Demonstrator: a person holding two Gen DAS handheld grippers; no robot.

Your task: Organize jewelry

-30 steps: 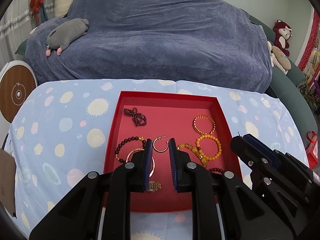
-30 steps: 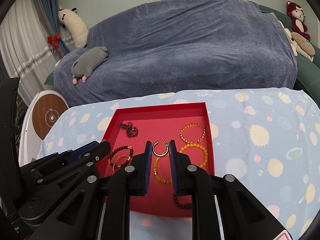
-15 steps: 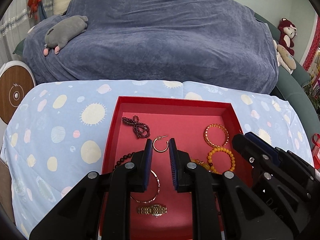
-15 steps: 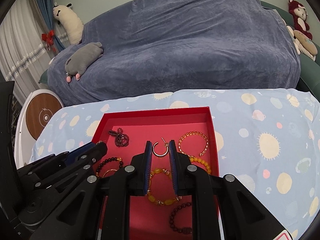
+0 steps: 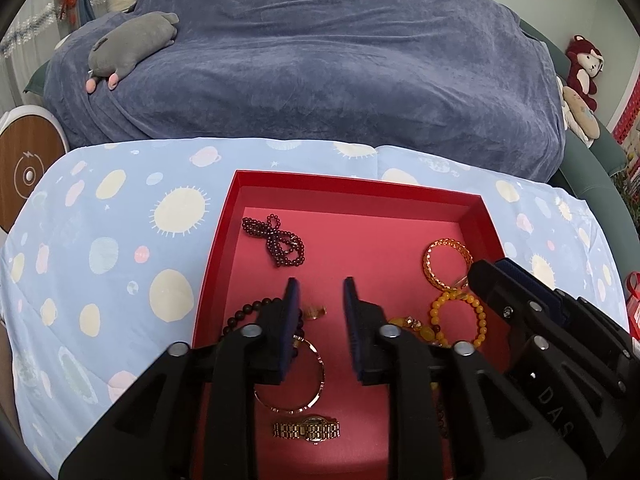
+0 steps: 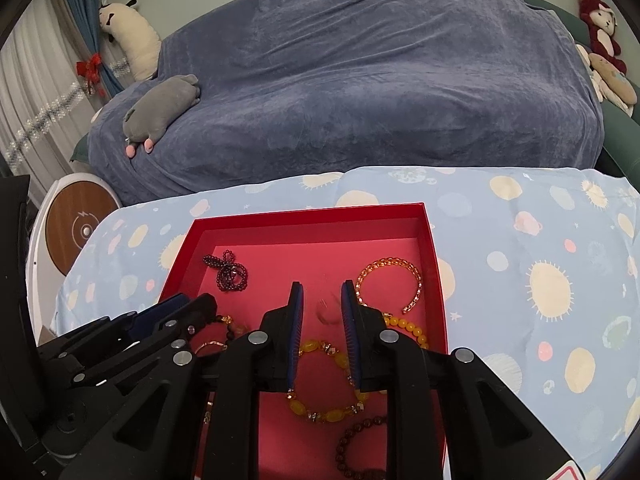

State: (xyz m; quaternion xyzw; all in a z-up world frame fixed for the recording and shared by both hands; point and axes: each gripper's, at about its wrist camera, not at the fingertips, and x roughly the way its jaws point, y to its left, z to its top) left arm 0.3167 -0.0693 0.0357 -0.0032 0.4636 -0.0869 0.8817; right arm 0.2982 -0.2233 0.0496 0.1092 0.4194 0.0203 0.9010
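A red tray [image 5: 352, 184] holds the jewelry and also shows in the right wrist view [image 6: 308, 214]. My left gripper [image 5: 319, 284] is open and empty above a small gold earring [image 5: 314, 312]. Near it lie a dark red bead string [image 5: 276, 238], a thin gold bangle [image 5: 308, 376], a gold watch [image 5: 306, 430], a dark bead bracelet [image 5: 244, 312] and orange bracelets [image 5: 446, 262]. My right gripper [image 6: 320, 292] is open above a blurred earring [image 6: 328, 312], over a yellow bead bracelet [image 6: 324, 380]; an amber bangle [image 6: 390, 280] lies to its right.
The tray sits on a light blue spotted cloth [image 5: 120, 248]. Behind stands a sofa under a blue blanket [image 5: 304, 60] with a grey plush toy [image 5: 132, 46]. A round white and wood device [image 5: 28, 172] is at the left. Plush toys [image 5: 582, 76] sit at the right.
The gold hoop earring that stood between the fingers has dropped to the tray floor and blurs. Both grippers have moved further in over the tray.
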